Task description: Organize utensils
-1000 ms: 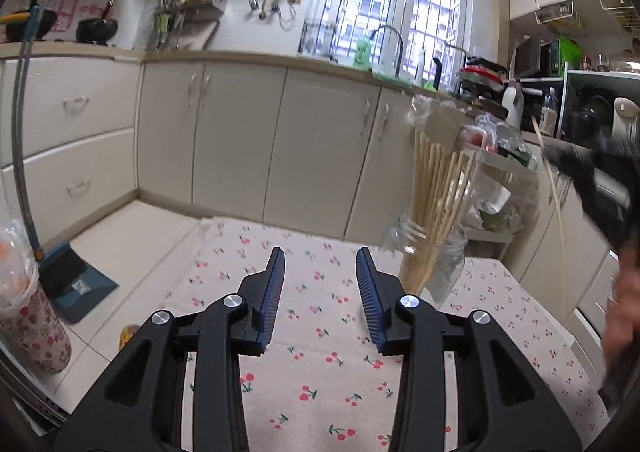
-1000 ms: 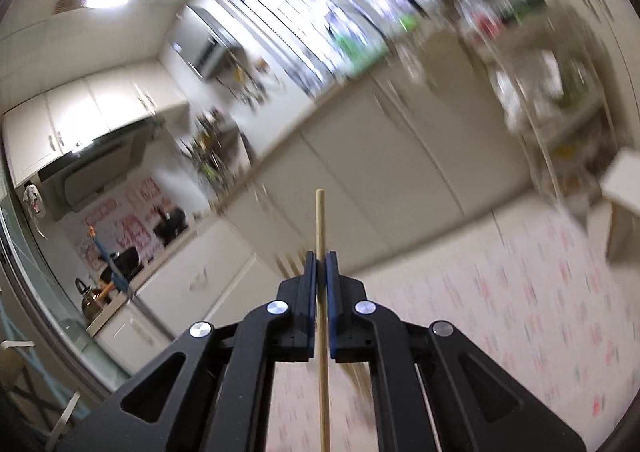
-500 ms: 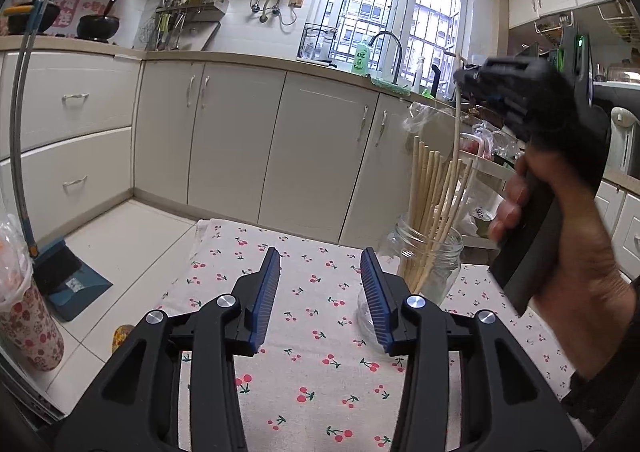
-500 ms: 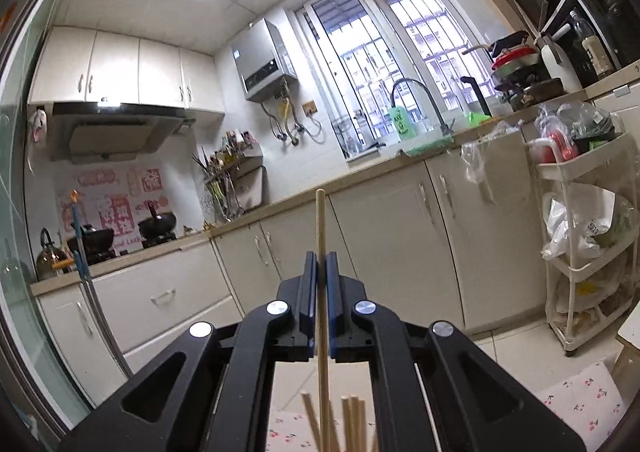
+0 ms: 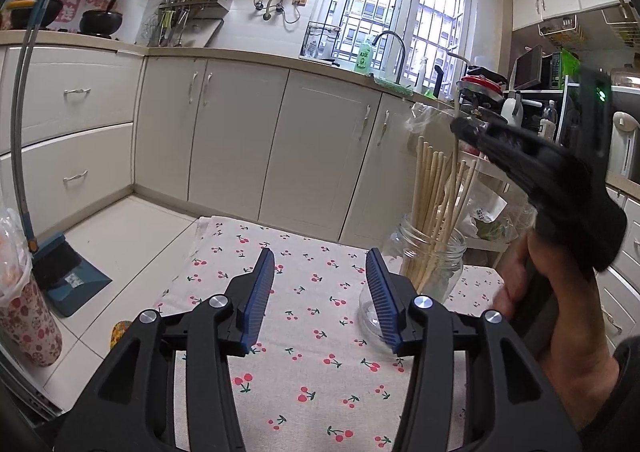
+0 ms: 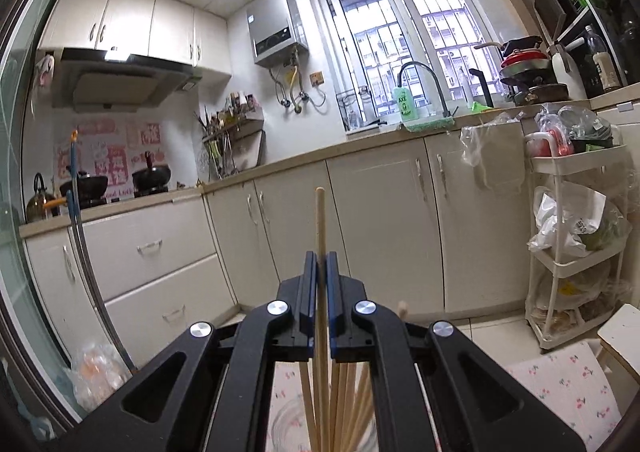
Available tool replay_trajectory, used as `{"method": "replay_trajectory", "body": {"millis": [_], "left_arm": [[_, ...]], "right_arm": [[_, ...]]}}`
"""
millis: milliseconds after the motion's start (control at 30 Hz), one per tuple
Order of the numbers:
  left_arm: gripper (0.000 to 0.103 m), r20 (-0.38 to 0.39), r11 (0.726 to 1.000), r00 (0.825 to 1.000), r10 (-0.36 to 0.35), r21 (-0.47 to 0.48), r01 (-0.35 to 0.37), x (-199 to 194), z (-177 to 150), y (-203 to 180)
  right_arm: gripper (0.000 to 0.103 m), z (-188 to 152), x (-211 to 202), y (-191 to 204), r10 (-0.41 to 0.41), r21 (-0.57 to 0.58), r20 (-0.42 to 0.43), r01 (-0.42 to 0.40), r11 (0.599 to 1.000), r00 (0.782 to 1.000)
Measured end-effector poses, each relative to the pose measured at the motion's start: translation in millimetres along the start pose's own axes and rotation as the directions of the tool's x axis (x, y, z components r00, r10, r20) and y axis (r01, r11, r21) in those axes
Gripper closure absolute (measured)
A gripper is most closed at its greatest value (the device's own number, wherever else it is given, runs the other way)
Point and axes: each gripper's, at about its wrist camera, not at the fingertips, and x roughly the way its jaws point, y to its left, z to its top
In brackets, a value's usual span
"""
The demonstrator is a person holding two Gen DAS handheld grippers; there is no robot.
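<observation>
Left gripper (image 5: 320, 292) sits low and near over the cherry-print cloth (image 5: 304, 316), fingers aimed slightly down toward the far cabinets. Its jaws stand apart with nothing between them and have just been opening; the gap is wider than a second ago. This gripper has otherwise kept its place.

Glass jar (image 5: 430, 264) stands on the cloth just right of the left gripper's right finger, near the cloth's far right edge. A bundle of wooden chopsticks (image 5: 430, 187) stands in it, fanned and leaning.

Right gripper (image 6: 319, 264), seen in the left wrist view at upper right, is held in a hand (image 5: 560, 332) above the jar, pointing left and a little down. Its jaws are clenched on a single chopstick (image 6: 320, 219), held upright; its lower part reaches down among the sticks in the jar. A second ago this gripper was a blur at the right edge of the left view; half a second ago it stood higher above the jar. It is lower now.

Open room: bare cloth ahead of and left of the left gripper, tiled floor (image 5: 132, 228) beyond the cloth's left edge. Right of the jar the space is taken by the hand and gripper.
</observation>
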Motion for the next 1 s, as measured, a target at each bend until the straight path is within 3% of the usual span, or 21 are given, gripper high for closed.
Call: {"method": "replay_trajectory", "body": {"millis": [100,167,200,300,433,533,767,1000], "left_arm": [[0.056,-0.001,1.0,1.0,0.002,0.003,-0.002,0,0,-1],[0.055,-0.002,1.0,1.0,0.006,0.0,-0.006,0,0,-1],[0.054,-0.002,1.0,1.0,0.009,-0.001,-0.009,0,0,-1],[0.05,-0.011,1.0,1.0,0.018,-0.004,-0.018,2,1,-1],[0.045,-0.046,0.999,0.999,0.03,-0.017,-0.03,4,3,1],[0.041,-0.073,0.999,0.997,0.034,-0.027,-0.036,-2,6,0],[0.02,-0.124,1.0,0.992,0.025,0.006,-0.024,-40,20,-12],[0.008,-0.218,0.996,0.973,0.075,0.07,-0.061,-99,37,-28]], "right_arm": [[0.096,-6,-7,-2,-0.009,0.004,-0.026,0.009,1.0,1.0],[0.075,-10,-12,-2,-0.018,0.008,-0.041,0.018,1.0,0.999],[0.058,-11,-15,-4,-0.026,0.014,-0.049,0.027,1.0,0.998],[0.055,-11,-25,-6,-0.024,0.029,-0.085,0.027,0.999,0.996],[0.032,-11,-55,-14,-0.053,0.08,-0.136,0.064,0.995,0.989],[0.021,-17,-82,-16,-0.092,0.067,-0.191,0.106,0.992,0.977],[0.02,-34,-136,-17,-0.098,0.099,-0.331,0.138,0.986,0.938],[0.007,-29,-199,5,-0.165,0.102,-0.436,0.23,0.968,0.885]]}}
